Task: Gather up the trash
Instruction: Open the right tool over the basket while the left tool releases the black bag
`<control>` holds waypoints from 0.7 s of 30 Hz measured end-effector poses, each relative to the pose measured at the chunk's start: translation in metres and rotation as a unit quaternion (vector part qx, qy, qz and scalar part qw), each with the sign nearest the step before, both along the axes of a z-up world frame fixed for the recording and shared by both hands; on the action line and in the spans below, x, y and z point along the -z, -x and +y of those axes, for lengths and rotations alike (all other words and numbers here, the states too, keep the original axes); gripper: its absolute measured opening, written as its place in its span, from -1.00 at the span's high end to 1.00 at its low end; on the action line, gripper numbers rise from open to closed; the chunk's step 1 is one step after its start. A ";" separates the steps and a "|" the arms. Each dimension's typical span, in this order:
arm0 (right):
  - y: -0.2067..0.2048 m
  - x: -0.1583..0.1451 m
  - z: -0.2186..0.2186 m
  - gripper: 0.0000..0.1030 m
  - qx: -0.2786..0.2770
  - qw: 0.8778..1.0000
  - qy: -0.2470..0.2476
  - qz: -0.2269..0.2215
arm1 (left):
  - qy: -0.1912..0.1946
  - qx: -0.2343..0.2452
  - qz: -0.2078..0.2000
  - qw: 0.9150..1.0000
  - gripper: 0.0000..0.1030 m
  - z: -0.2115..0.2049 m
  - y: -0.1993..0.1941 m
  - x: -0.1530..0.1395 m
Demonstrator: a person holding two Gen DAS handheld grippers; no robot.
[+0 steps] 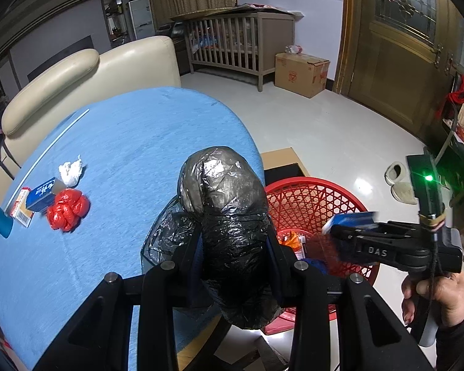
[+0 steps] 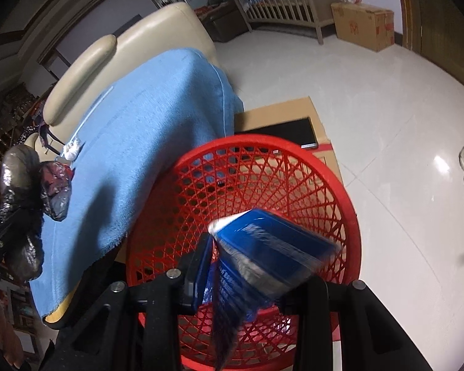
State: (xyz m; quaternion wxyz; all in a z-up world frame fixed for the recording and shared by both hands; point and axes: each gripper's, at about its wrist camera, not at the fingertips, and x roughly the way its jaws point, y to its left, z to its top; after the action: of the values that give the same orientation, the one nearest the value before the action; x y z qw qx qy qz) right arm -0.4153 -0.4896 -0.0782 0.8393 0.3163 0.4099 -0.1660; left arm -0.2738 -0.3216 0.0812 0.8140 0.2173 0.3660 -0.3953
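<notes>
My left gripper (image 1: 232, 244) is shut on a crumpled black plastic bag (image 1: 225, 204), held above the blue-covered table's (image 1: 133, 142) right edge. The bag also shows in the right wrist view (image 2: 18, 191). My right gripper (image 2: 250, 266) holds a blue box (image 2: 269, 247), blurred, over the red mesh basket (image 2: 340, 185). In the left wrist view the right gripper (image 1: 337, 232) with the blue box (image 1: 352, 219) hovers over the basket (image 1: 312, 198). On the table lie a red crumpled bag (image 1: 67, 210), white paper wad (image 1: 71, 170), a blue box (image 1: 41, 194) and a red-white carton (image 1: 21, 207).
A cream sofa (image 1: 86, 71) stands behind the table. A flat cardboard sheet (image 2: 278, 114) with a black panel lies on the floor by the basket. A wooden crib (image 1: 232, 46), a cardboard box (image 1: 300, 74) and slippers (image 1: 399, 179) are on the white floor.
</notes>
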 end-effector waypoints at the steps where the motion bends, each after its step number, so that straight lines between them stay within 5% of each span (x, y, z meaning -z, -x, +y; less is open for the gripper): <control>1: -0.001 0.002 -0.001 0.26 0.001 1.000 -0.004 0.000 | 0.000 0.001 0.000 1.000 0.26 -0.001 0.000 0.000; 2: -0.001 0.003 -0.002 0.24 0.000 1.000 -0.011 -0.002 | -0.001 0.003 0.000 1.000 0.26 -0.003 0.001 0.001; 4: 0.000 0.004 -0.005 -0.51 0.007 1.000 -0.019 -0.004 | -0.003 0.007 0.000 1.000 0.26 -0.006 0.002 0.001; 5: 0.001 0.003 -0.007 -0.57 0.014 1.000 -0.022 -0.006 | -0.003 0.010 0.000 1.000 0.26 -0.007 0.002 0.002; 21: 0.058 -0.034 -0.042 -0.57 0.106 0.989 -0.029 -0.095 | -0.030 0.069 0.013 0.997 0.26 -0.047 0.026 0.016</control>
State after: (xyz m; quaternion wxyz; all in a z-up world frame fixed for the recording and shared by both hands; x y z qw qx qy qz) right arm -0.4737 -0.5317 -0.0441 0.8425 0.3966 0.2972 -0.2109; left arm -0.3000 -0.3682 0.0648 0.7733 0.2612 0.3722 -0.4418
